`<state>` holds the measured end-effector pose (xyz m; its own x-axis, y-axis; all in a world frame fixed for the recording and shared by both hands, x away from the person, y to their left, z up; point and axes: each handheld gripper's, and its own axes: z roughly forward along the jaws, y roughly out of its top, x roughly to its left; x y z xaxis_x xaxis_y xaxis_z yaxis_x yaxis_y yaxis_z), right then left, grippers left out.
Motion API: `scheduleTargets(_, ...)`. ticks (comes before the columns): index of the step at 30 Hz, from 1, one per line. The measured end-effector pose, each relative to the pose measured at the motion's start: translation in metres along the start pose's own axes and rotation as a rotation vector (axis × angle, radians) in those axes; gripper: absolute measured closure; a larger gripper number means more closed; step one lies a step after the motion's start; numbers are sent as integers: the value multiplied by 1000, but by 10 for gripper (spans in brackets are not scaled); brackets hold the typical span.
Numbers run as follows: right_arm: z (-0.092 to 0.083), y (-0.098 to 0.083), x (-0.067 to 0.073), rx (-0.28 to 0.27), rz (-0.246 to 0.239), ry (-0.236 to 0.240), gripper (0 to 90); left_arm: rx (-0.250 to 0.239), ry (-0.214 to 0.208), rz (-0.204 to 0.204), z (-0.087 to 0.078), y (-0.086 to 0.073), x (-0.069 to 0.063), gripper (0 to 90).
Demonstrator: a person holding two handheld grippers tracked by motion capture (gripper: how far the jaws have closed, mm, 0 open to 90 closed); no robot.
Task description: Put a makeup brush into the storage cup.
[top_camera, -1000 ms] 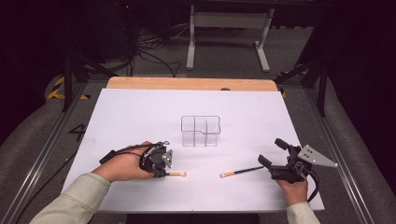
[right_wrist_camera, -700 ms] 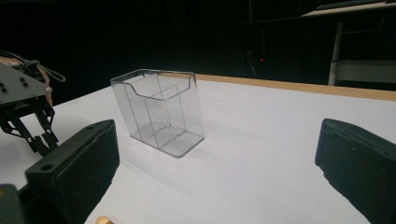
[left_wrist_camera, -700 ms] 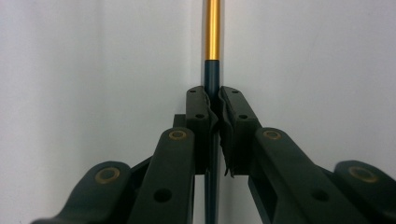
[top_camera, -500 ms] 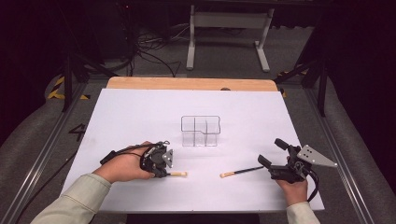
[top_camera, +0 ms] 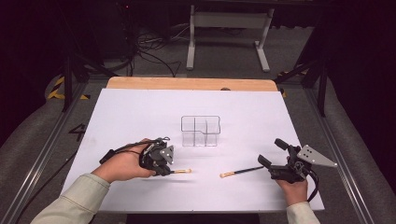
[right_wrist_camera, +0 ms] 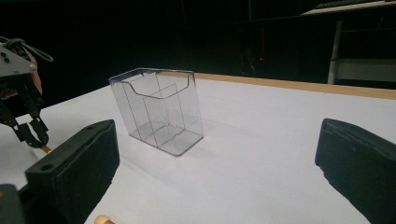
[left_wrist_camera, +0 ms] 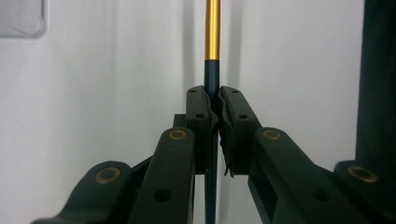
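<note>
So on the left side, the left gripper (top_camera: 158, 161) sits low over the white counter (top_camera: 140, 112), near the person's edge, with the hand (top_camera: 122, 164) wrapped around it. Its jaws are pinched tight on a thin brush: in the left gripper view you can see the dark handle (left_wrist_camera: 211, 84) squeezed between the two pads, with the gold band (left_wrist_camera: 213, 28) running out past them. From the high view the tip of that left brush (top_camera: 183, 171) pokes out to the right, lying low along the counter. Lots of bare white sheet to the left and far side of that hand, all the way to the wooden strip (top_camera: 191, 84) at the far edge.

In the middle, a bit farther back, stands the clear plastic organizer (top_camera: 201, 131), upright, with dividers inside, well apart from both grippers. There's free counter all around it.

Right of centre, a second brush (top_camera: 238, 172) lies flat on the counter, pale tip pointing left, dark handle running toward the right gripper (top_camera: 275, 163). The two brush tips face each other with a gap of open sheet between them. The right gripper's jaws stand wide: in the right gripper view the two black pads (right_wrist_camera: 77, 163) sit far apart with the organizer (right_wrist_camera: 159, 109) framed between them in the distance. The right gripper sits close to the counter's right edge, near the person's side.
</note>
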<state>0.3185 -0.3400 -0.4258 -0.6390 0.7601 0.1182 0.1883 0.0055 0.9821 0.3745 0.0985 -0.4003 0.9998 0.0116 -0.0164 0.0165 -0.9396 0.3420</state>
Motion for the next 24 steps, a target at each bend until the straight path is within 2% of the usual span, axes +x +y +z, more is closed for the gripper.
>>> scheduleTargets(7,1,0,0,6,2,-3,6,-66,3,0,-8,4,-2,826)
scheduleTargets(10,1,-1,0,7,3,-2,6,-117,15,-18,-12,5,-3,827)
scheduleTargets(11,1,-1,0,9,2,-2,6,-131,30,-8,-13,6,-2,826)
scheduleTargets(15,2,-1,0,20,1,-12,6,-202,55,-13,-16,10,-3,827)
scheduleTargets(24,1,-1,0,20,4,-11,6,-370,77,-33,-25,12,-1,827)
